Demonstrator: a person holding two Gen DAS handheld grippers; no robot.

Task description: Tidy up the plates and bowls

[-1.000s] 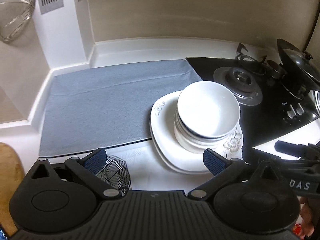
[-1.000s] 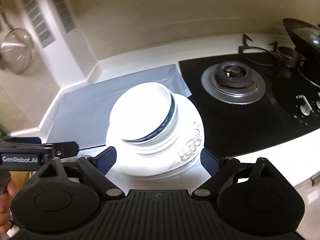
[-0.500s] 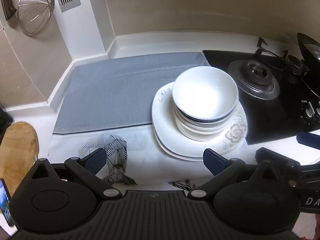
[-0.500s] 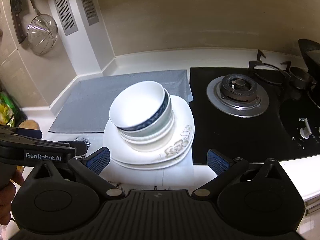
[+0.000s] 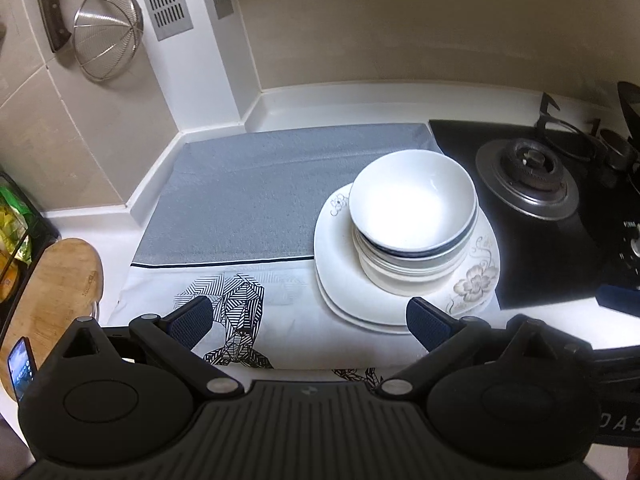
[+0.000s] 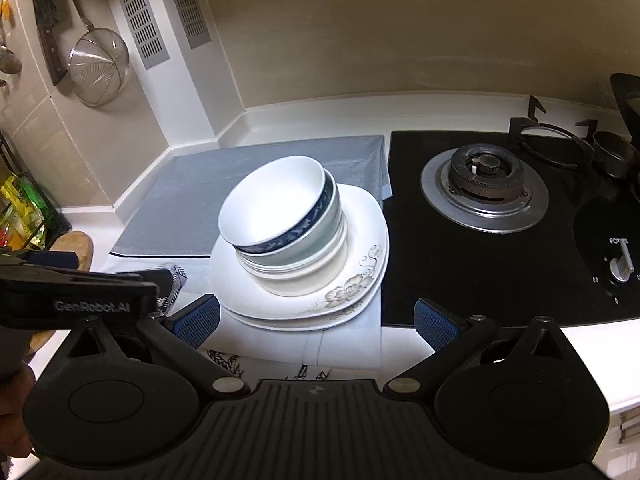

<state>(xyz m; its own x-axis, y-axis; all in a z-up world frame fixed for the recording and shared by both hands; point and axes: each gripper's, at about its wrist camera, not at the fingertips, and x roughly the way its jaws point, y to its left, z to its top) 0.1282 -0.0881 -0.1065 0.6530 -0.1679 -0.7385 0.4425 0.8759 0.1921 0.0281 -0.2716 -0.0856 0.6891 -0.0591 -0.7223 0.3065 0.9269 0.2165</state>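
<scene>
A white kitchen counter (image 5: 360,100) is running into a corner under beige walls, with a grey mat (image 5: 248,196) lying flat on it and a white cloth with a black geometric print (image 5: 236,312) spreading out in front of the mat. To the right a black gas hob (image 6: 500,220) is sitting flush in the counter, its round burner (image 6: 484,178) bare. On the left wall a wire strainer (image 5: 106,32) and a cleaver (image 5: 52,12) are hanging beside two vent grilles, and a wooden board (image 5: 52,284) is lying at the counter's left edge.

The stack of bowls (image 5: 414,216) is sitting on the flowered plates (image 5: 472,280), which are resting partly on the mat and partly on the cloth, just beside the hob; the top bowl is leaning a little to one side.

The left gripper (image 5: 306,320) is hanging over the printed cloth with its jaws standing wide and nothing between them. The right gripper (image 6: 316,320) is hovering in front of the plates, its jaws spread just as wide, its blue pads (image 6: 434,322) clear of the rim and gripping nothing.
</scene>
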